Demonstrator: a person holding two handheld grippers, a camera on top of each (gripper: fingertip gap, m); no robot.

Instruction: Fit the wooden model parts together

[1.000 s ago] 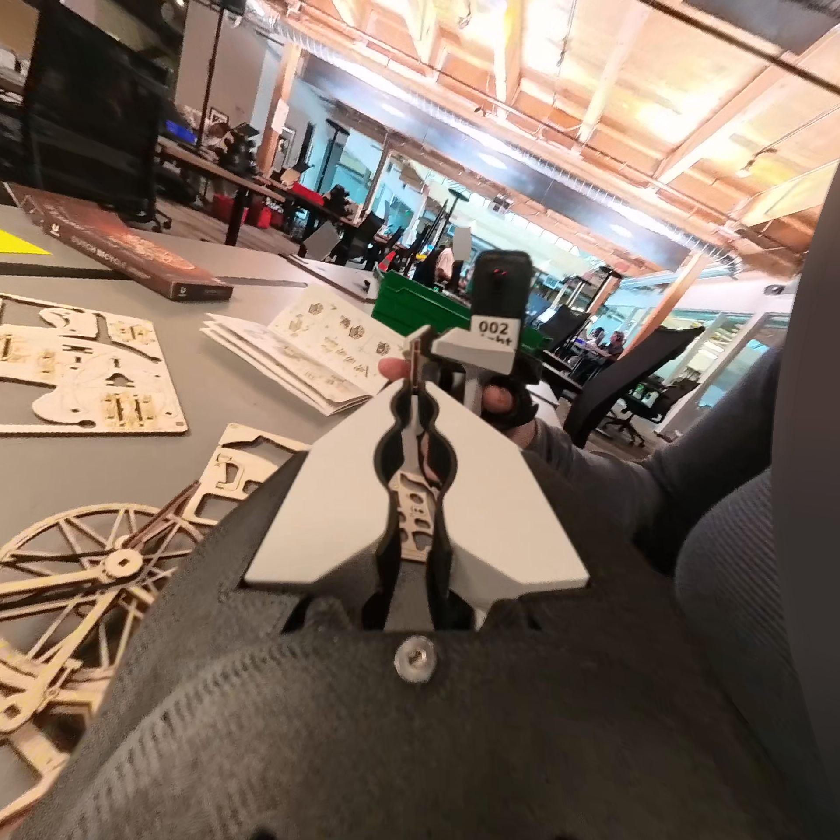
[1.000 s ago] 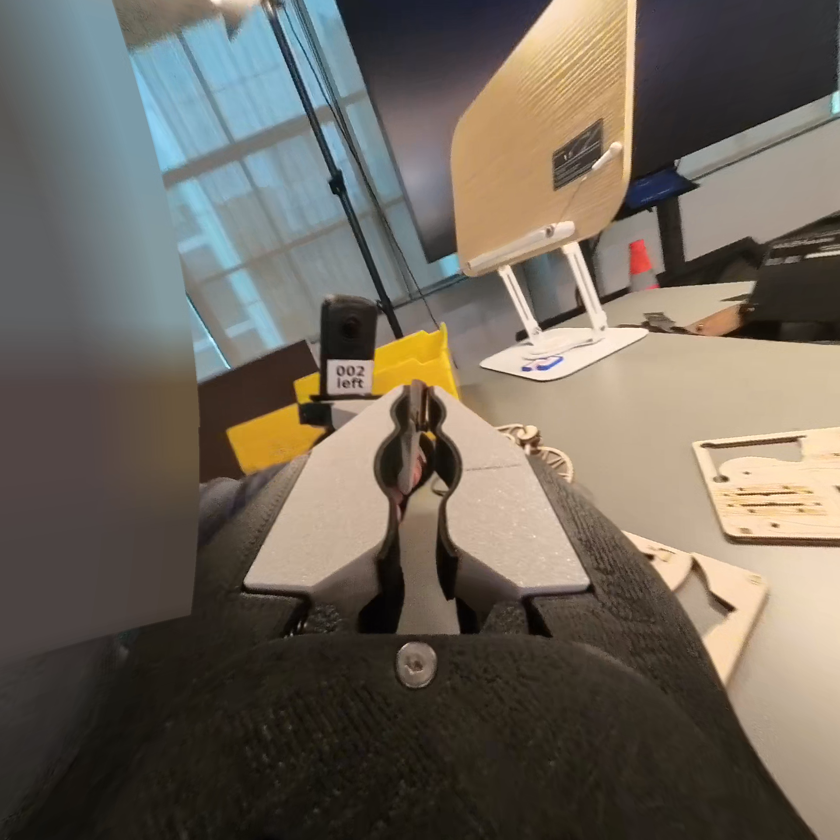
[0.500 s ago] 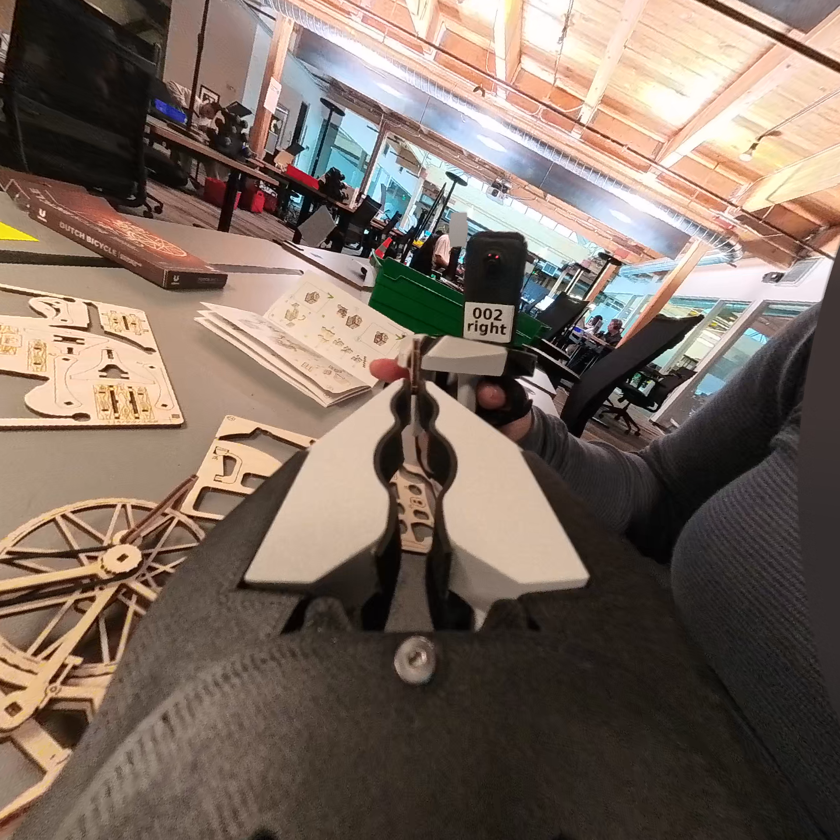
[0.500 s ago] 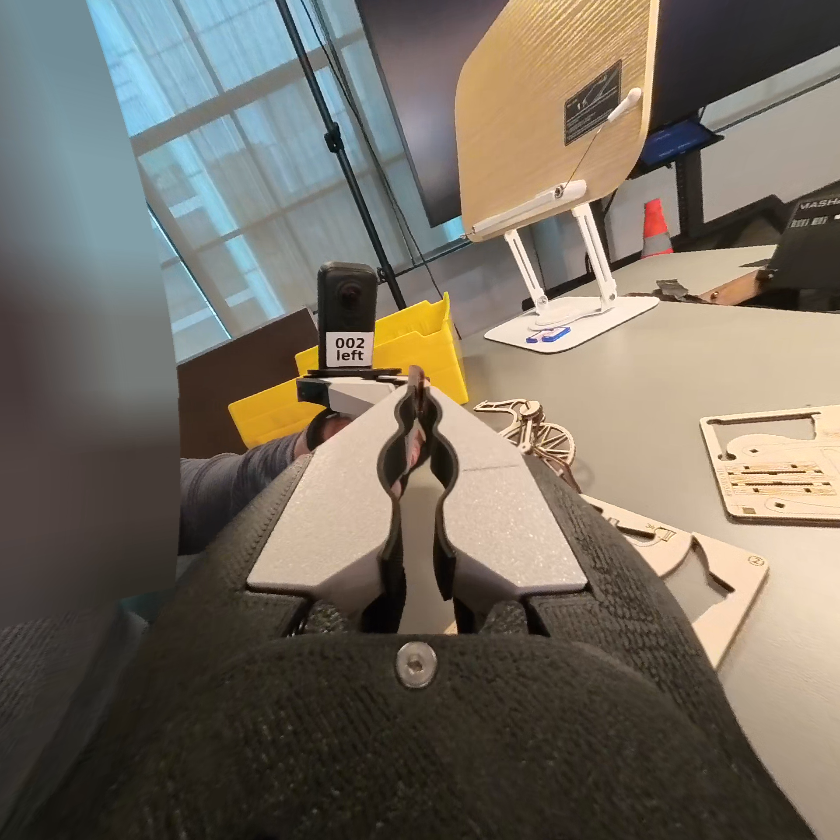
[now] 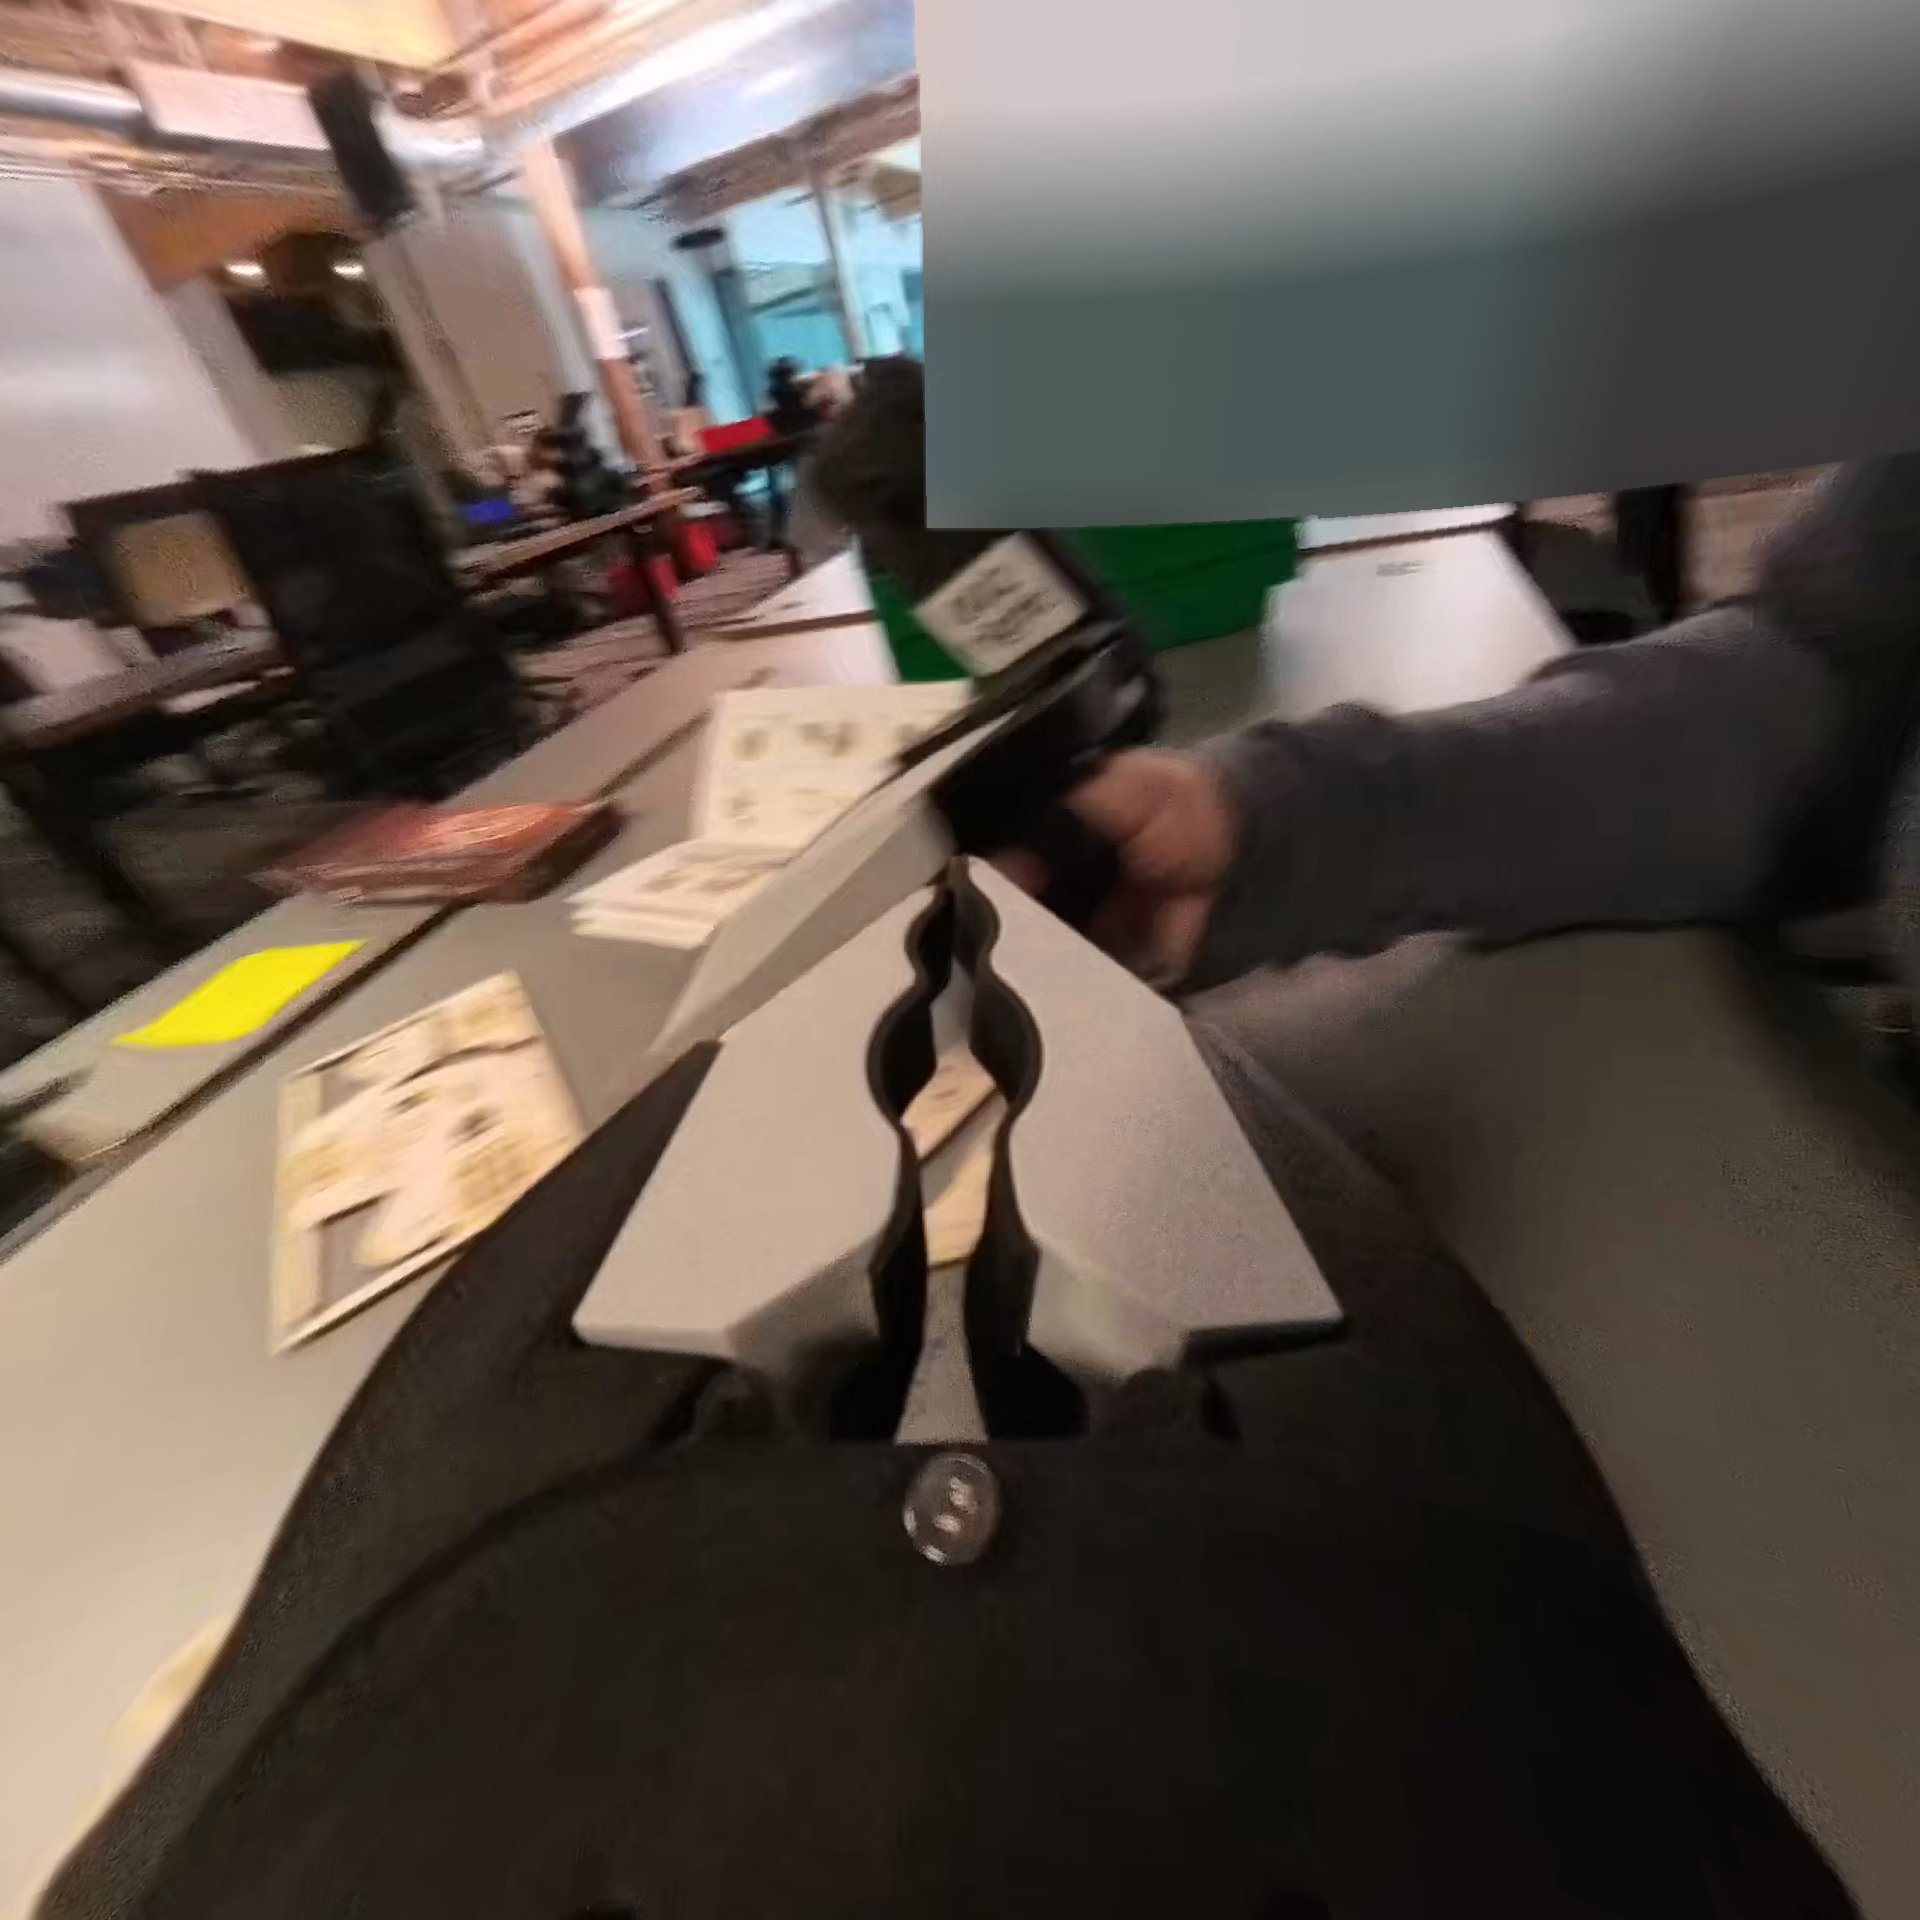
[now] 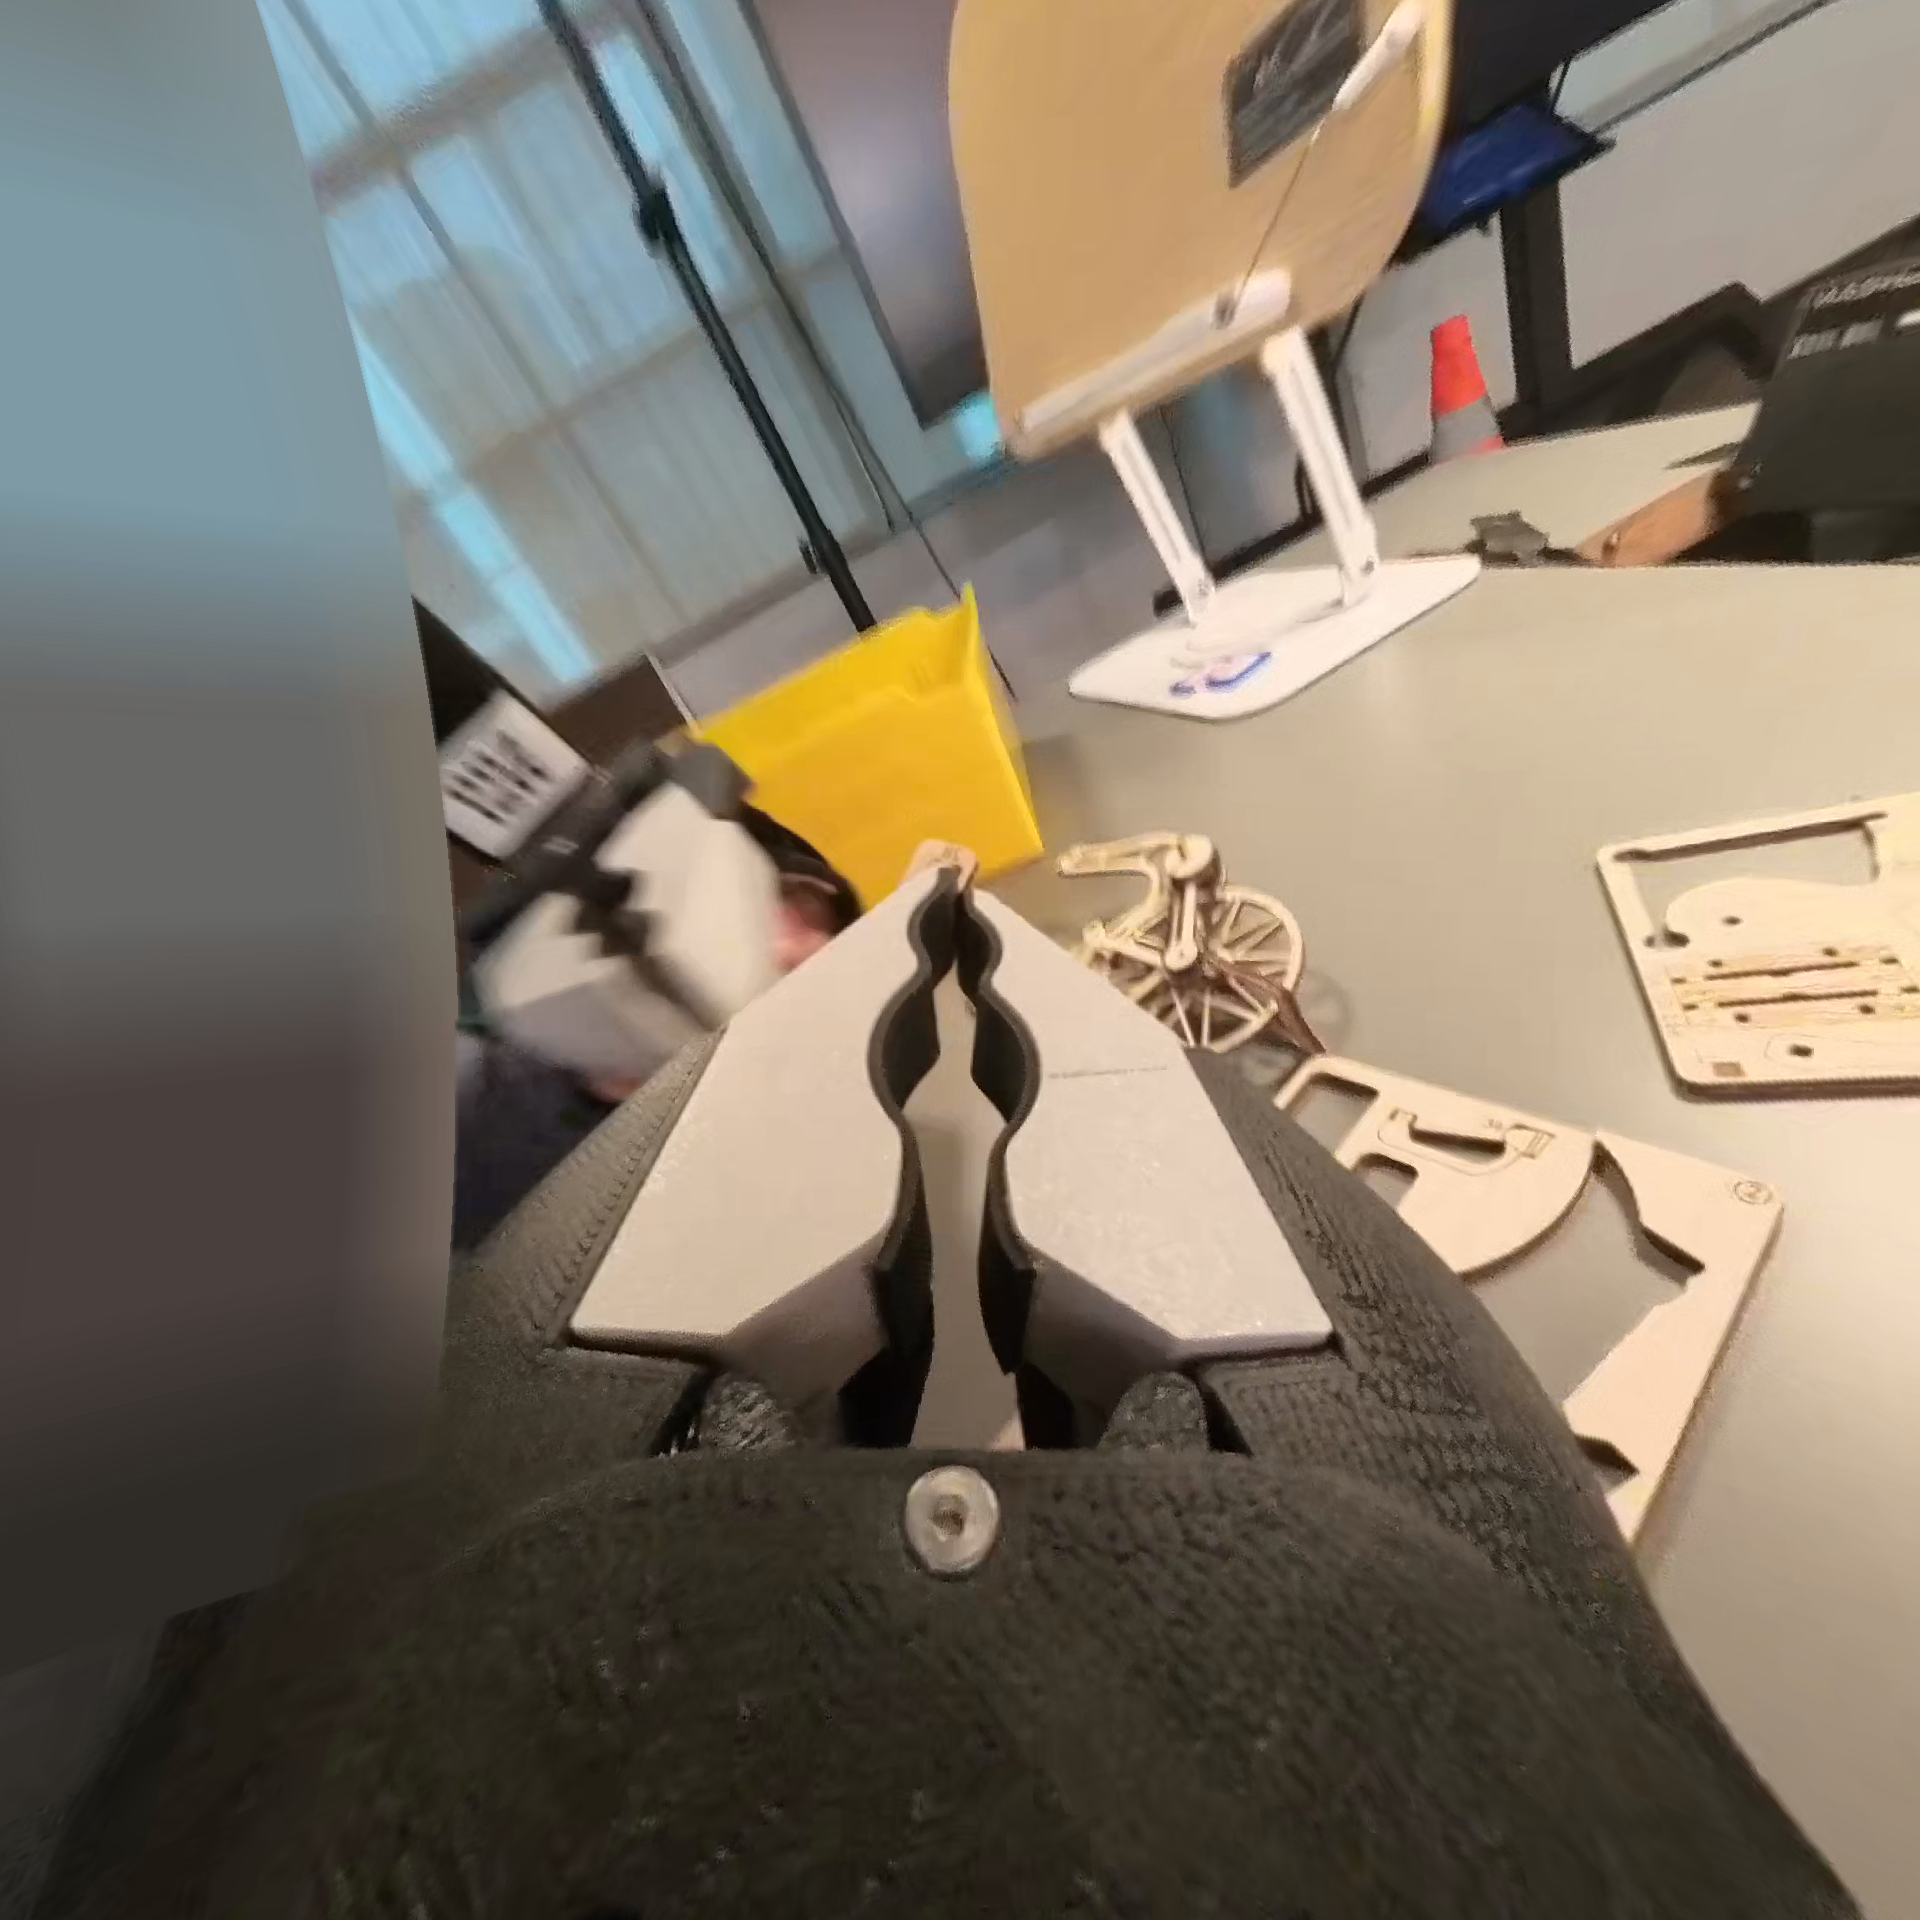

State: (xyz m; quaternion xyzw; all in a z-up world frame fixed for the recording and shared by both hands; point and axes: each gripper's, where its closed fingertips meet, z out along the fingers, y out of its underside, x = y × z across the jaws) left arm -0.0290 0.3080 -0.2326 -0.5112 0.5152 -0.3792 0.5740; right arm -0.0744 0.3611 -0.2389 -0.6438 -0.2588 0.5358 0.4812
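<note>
My left gripper (image 5: 954,896) is shut on a flat wooden part (image 5: 948,1184) that shows through the gap between its fingers. The view is blurred by motion. My right gripper (image 6: 951,883) is shut on a small wooden part (image 6: 943,856) that sticks out at its tip. It also shows in the left wrist view (image 5: 821,873), tilted, just up and left of the left tips, held by a hand (image 5: 1143,831). The left gripper shows tilted at left in the right wrist view (image 6: 623,935). A part-built wooden bicycle model (image 6: 1195,945) stands on the grey table (image 6: 1455,748).
Cut-out wooden sheets lie at right (image 6: 1455,1205) (image 6: 1766,966) and another at left (image 5: 416,1143). An instruction booklet (image 5: 790,769), a brown box (image 5: 436,852) and a green bin (image 5: 1195,582) lie beyond. A yellow bin (image 6: 883,758) and a wooden book stand (image 6: 1195,208) stand farther off. About 6 cm separates my left fingertips from my right.
Both grippers have swung quickly and both views blur. The tips that faced each other have come apart; each gripper now shows tilted and off to the left in the other's view. Both stay shut.
</note>
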